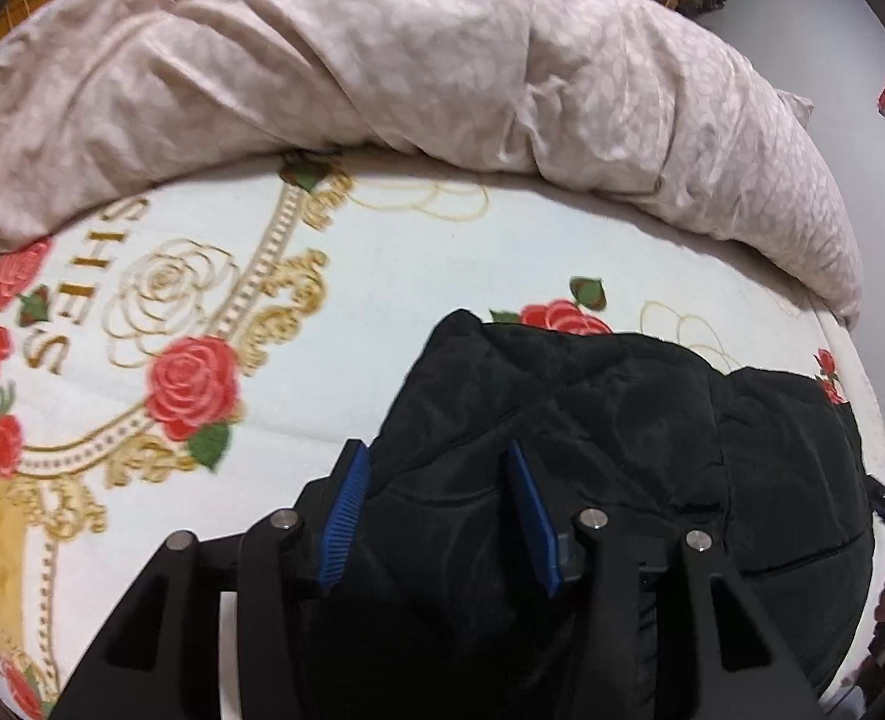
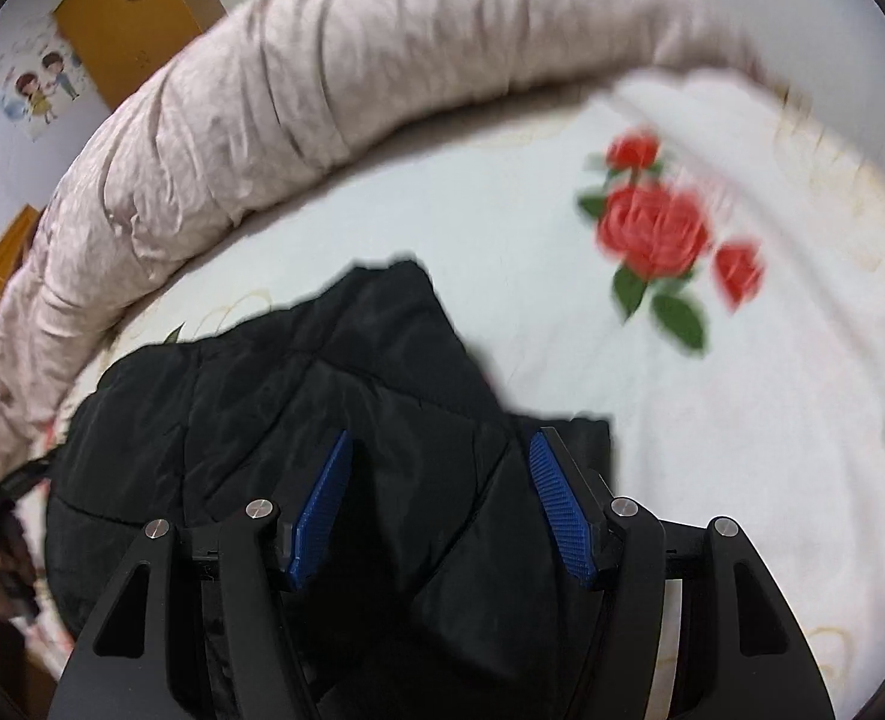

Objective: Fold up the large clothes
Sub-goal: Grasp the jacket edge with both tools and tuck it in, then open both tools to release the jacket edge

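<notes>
Black quilted puffer jacket [image 1: 622, 420] lies bunched on the white bedsheet printed with red roses and gold scrollwork [image 1: 382, 276], near the bed's front edge, well clear of the rolled beige patterned duvet [image 1: 382, 60] along the far edge. Left gripper [image 1: 436, 516]: blue ribbed pads apart, jacket fabric between them, but I see no pad pressing on it, so not gripping. Right gripper [image 2: 442, 504]: same story, jaws apart over the jacket's right side, padded panel filling the gap, no visible clamp. Right wrist view is motion-blurred, so contact there is my best reading, not certain. Handling judgement: jacket looks light and lofty, soft with no stiffness, shell fabric has a sheen so probably slippery; padding will compress and spring back, so a shallow pinch may slide off. Best take hold at a stitched seam or hem edge where the layers are thin and the pads can bite, not mid-panel on the puff. Two corners of the same edge, one per gripper, would keep the fold square. Fold isn't neat yet: the outline is lumpy and a peaked corner sticks up toward the duvet.
</notes>
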Motion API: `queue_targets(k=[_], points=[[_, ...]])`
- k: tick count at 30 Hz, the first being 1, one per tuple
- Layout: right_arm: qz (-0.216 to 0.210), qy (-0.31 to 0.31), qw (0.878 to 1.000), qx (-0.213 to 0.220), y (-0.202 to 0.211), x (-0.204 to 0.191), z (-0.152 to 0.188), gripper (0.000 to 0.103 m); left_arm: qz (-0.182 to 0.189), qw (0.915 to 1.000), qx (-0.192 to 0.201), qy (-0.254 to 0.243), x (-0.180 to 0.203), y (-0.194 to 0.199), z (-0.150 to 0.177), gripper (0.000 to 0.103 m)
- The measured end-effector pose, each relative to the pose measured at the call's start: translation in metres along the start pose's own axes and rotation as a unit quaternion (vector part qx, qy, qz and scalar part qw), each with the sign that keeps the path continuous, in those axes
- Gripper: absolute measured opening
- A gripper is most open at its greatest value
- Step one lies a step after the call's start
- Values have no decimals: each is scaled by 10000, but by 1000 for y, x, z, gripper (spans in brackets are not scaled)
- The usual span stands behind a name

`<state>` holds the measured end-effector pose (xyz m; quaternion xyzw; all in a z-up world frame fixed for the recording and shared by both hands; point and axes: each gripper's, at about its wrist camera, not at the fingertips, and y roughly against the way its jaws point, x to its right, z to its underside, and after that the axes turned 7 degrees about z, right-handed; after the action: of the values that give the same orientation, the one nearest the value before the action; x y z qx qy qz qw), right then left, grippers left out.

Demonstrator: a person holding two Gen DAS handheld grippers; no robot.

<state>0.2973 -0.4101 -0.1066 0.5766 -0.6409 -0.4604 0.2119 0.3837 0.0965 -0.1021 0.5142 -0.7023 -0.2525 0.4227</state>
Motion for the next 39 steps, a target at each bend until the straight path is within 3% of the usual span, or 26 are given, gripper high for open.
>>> queue_targets(k=[3, 5, 10, 15, 18, 21, 25, 31, 35, 39], points=[[-70, -45, 10000, 0, 4, 5, 6, 19, 58, 10000, 5, -14, 3, -4, 2, 50], [27, 45, 9999, 108, 12, 7, 12, 13, 102, 9999, 25, 24, 7, -7, 5, 50], [296, -38, 9995, 92, 9, 23, 32, 12, 45, 9994, 189, -285, 27, -17, 18, 49], [607, 163, 9980, 98, 0, 14, 26, 15, -99, 9990, 314, -304, 26, -18, 20, 50], [747, 267, 9966, 229, 17, 8, 22, 22, -94, 9989, 389, -242, 22, 1, 17, 49], [846, 528, 9930, 631, 50, -3, 23, 23, -2, 9976, 641, -260, 17, 33, 18, 51], [654, 794, 9903, 930, 78, -18, 37, 23, 90, 9943, 1046, -211, 7, 70, 32, 51], [660, 936, 9933, 174, 20, -21, 56, 23, 111, 9986, 499, -115, -4, 30, 69, 52], [832, 988, 9912, 289, 29, -28, 51, 23, 122, 9982, 556, 179, -7, 36, 66, 51], [655, 1144, 9893, 617, 71, -40, 64, 23, 180, 9961, 863, -79, 14, 74, 78, 49]])
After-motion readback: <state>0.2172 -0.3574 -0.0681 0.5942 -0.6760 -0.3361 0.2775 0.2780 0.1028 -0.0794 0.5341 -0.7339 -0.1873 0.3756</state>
